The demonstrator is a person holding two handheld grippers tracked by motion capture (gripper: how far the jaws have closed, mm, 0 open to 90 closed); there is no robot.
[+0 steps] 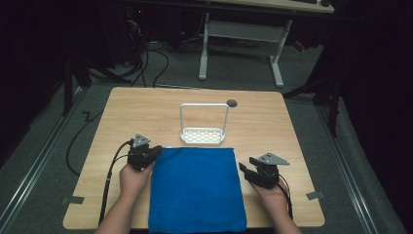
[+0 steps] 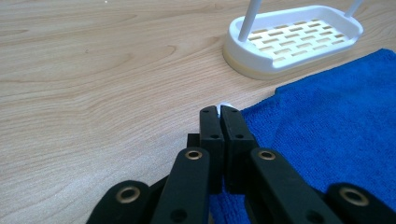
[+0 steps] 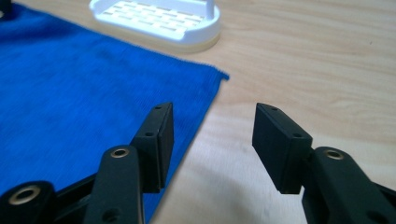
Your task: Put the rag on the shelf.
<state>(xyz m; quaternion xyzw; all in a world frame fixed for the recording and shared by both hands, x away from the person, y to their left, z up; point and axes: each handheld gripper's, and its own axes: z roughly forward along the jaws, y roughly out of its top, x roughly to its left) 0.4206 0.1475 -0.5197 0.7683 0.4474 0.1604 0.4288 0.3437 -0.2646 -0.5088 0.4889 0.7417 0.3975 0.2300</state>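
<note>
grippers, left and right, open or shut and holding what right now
left gripper: shut on the blue cloth at its far left corner.
right gripper: open, astride the cloth's right edge, not gripping it.

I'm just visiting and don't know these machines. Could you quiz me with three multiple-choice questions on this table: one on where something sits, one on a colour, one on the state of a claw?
1. Where does the white rack stand?
A. just beyond the far edge of the cloth
B. on top of the cloth
C. at the table's near left corner

2. What colour is the cloth?
A. red
B. blue
C. grey

3. How does the right claw stand?
A. shut on the rack
B. shut on the cloth
C. open at the cloth's right edge

Answers:
1. A, the rack rests on bare table past the cloth.
2. B, it shows bright blue.
3. C, a wide gap shows between its jaws, gripping nothing.
</note>
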